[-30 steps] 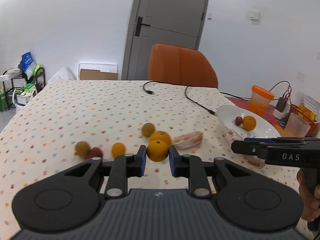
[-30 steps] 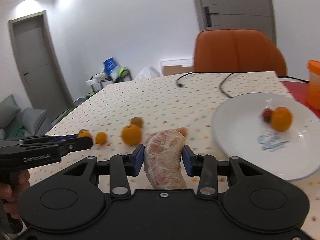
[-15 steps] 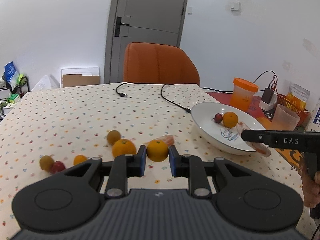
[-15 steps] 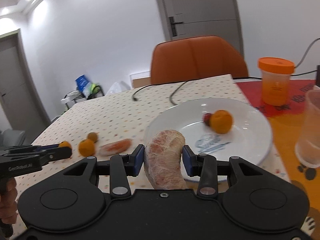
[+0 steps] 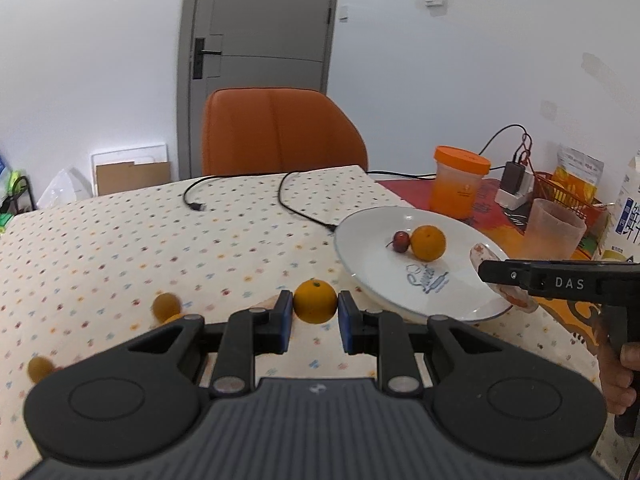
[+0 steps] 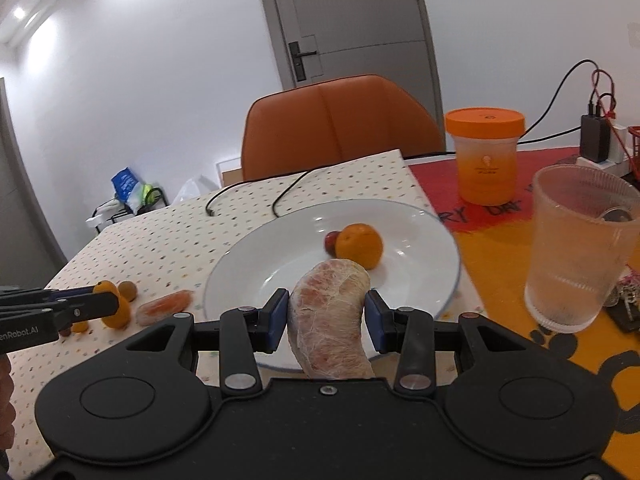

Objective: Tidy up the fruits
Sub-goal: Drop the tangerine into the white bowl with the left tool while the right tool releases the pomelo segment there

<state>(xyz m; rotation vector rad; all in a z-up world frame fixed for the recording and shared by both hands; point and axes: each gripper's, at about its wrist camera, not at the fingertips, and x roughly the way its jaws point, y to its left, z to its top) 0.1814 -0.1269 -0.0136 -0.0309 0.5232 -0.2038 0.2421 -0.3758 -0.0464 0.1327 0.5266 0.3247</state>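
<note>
Much of what I hold is hidden from me: the lower end of the pomelo segment (image 6: 329,316) drops behind my own right gripper (image 6: 326,314) housing, and the far-left fruits on the spotted tablecloth (image 5: 120,240) are blurred, a brownish one (image 5: 166,307) half cut off by my left gripper (image 5: 315,313) body. My left fingers are clamped on a small orange (image 5: 315,301), both blue pads pressed to its sides, held just off the near-left rim of the white plate (image 5: 360,276). My right fingers are clenched around the pomelo segment, which stands upright over the plate's near edge. On the plate an orange (image 6: 359,245) and a small red fruit (image 6: 331,241) touch each other toward the back, leaving the front and left of the dish bare. A second peeled segment (image 6: 166,305) lies on the cloth just left of the plate. To the right, a ribbed plastic cup (image 6: 580,248) stands close to the rim, with an orange-lidded jar (image 6: 485,156) behind it.
</note>
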